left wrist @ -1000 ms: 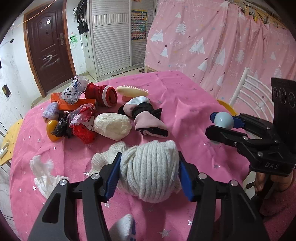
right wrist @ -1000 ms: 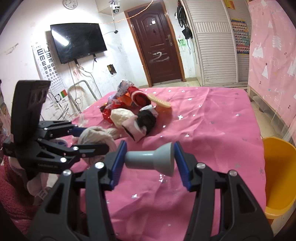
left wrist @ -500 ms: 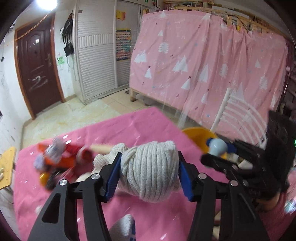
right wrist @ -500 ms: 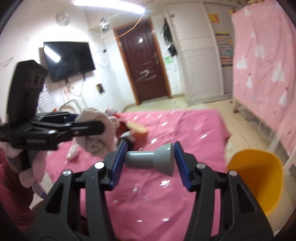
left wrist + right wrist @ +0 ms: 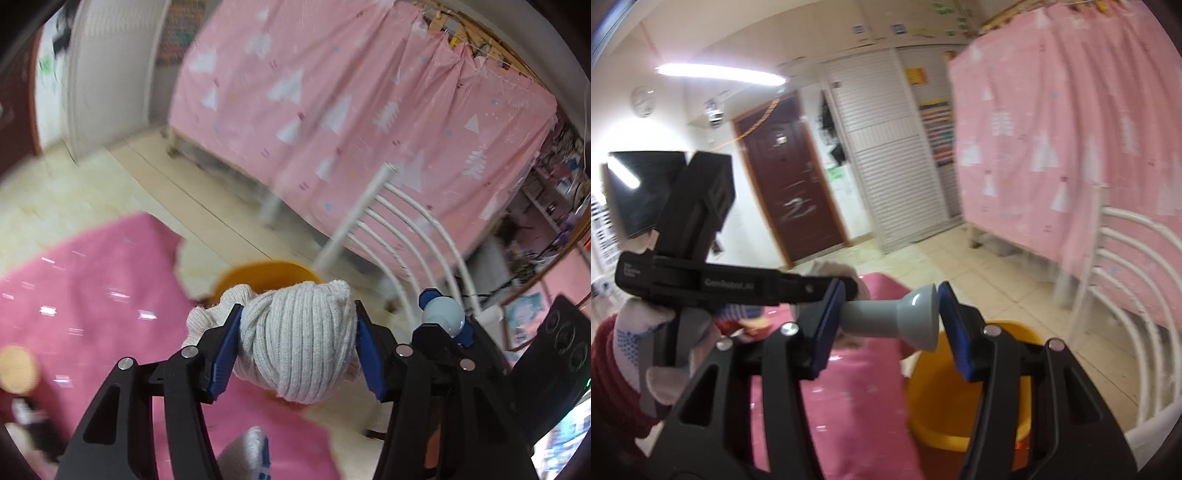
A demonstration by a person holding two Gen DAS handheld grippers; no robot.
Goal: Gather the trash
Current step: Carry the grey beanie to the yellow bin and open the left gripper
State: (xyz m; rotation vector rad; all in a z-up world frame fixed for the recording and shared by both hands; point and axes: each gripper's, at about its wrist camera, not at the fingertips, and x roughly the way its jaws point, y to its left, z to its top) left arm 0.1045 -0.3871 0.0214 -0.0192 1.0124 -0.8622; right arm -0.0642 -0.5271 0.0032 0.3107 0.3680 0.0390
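Note:
My left gripper (image 5: 297, 349) is shut on a balled white knit sock (image 5: 295, 343) and holds it in the air over the table's right edge, in front of the orange bin (image 5: 266, 273) on the floor. My right gripper (image 5: 890, 325) is shut on a grey funnel-shaped plastic piece (image 5: 897, 325), held above the orange bin (image 5: 945, 398). In the left wrist view the right gripper (image 5: 443, 321) shows to the right with the grey piece's round end. In the right wrist view the left gripper (image 5: 827, 291) is at the left, level with mine.
The pink tablecloth (image 5: 85, 295) ends just before the bin. A white metal chair back (image 5: 402, 236) stands right of the bin, also in the right wrist view (image 5: 1126, 280). A pink curtain (image 5: 351, 110) hangs behind. Blurred leftover items (image 5: 22, 417) lie at the far left.
Both grippers have swung right, away from the pile on the table, toward the orange bin. Each still holds its object. The bin is now close under both.

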